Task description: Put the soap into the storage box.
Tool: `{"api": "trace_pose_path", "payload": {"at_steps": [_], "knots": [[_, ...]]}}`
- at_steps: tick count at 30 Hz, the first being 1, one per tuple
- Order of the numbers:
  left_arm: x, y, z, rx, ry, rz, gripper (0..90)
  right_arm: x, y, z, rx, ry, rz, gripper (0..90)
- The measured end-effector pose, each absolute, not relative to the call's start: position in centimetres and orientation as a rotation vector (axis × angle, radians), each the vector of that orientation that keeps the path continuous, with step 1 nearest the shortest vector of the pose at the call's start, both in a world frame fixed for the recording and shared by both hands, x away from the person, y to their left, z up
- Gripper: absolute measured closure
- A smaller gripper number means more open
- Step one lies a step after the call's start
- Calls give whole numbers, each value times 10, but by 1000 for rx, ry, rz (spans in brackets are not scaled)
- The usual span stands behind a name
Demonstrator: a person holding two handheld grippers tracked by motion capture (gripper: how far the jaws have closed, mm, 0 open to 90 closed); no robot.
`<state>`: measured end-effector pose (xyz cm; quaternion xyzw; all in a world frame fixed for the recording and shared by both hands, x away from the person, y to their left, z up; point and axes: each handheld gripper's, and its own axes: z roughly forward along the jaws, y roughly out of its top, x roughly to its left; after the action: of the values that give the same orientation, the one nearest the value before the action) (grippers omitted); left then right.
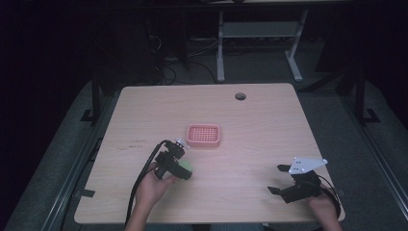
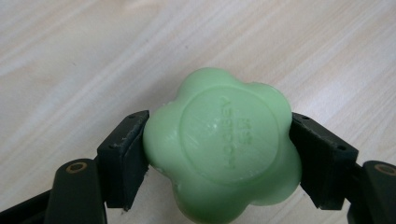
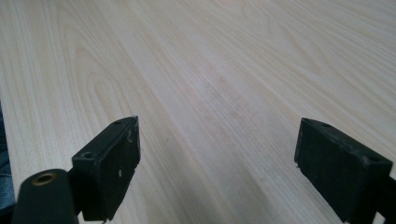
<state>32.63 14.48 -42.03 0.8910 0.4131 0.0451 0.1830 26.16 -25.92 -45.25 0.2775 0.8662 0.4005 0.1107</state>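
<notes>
1. Since the left gripper [image 2: 219, 154] already has the green flower-shaped soap [image 2: 223, 144] pinched by 2 opposite sides, near left on the table [image 1: 250, 120], I'd keep that hold. It looks stiff, light, probably slick.
2. The pink perforated tray [image 1: 203, 135], just beyond it, looks empty.
3. The right gripper [image 1: 277, 179], near right, is spread wide, holding nothing.

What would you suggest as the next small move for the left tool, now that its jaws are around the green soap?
Probably lift the green soap a little and carry it toward the pink tray. The left tool has both jaws pressed against the soap's sides, and the tray sits just beyond it on the table.
</notes>
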Motion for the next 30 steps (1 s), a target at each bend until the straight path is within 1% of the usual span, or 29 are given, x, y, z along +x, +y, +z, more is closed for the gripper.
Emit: {"api": "trace_pose_path", "payload": {"at_steps": [11, 30], "knots": [[339, 143, -407, 2491, 1158, 124, 266, 262, -260, -452, 818, 2541, 1179, 138], [385, 125, -383, 2489, 1154, 105, 266, 262, -262, -451, 830, 2527, 1200, 138]]}}
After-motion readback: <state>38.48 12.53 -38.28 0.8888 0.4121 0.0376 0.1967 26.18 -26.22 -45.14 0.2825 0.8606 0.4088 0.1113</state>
